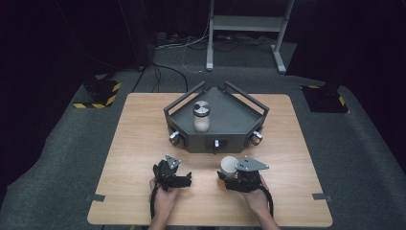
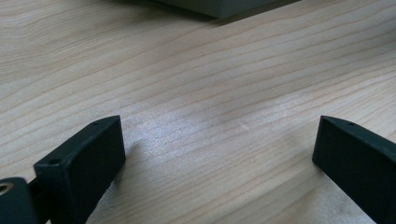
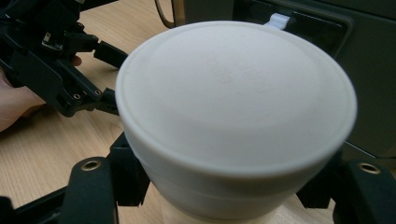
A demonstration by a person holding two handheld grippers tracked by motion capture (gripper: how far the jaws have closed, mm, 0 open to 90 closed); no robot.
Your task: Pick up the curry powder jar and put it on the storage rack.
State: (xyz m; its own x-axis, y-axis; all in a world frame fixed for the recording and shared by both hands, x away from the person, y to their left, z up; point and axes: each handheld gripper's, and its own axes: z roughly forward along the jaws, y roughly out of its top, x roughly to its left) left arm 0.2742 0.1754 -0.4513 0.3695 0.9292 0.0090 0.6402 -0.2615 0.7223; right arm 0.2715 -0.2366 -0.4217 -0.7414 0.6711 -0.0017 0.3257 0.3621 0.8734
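At frame centre, a white cup (image 1: pixel 229 166) sits against the black right gripper (image 1: pixel 233 178). The table (image 1: pixel 139 143) is pale wood with fine grain. Above it, the tray (image 1: pixel 234 120) is dark grey; yellow-black hazard stripes (image 1: pixel 111 95) mark the upper left.

- A light wooden worktop (image 1: pixel 143 143) with a visible grain stands on grey carpet (image 1: pixel 57 158).
- A dark grey angular tray (image 1: pixel 230 120) with raised rails sits toward the worktop's far middle; knobs show on its front face.
- A glass jar (image 1: pixel 201 116) with a metal lid stands upright inside the tray.
- Behind the worktop, a grey metal frame (image 1: pixel 244 24) stands on the floor, with cables (image 1: pixel 191 48) trailing nearby.
- Yellow-and-black striped bases (image 1: pixel 98 93) lie at the far left.
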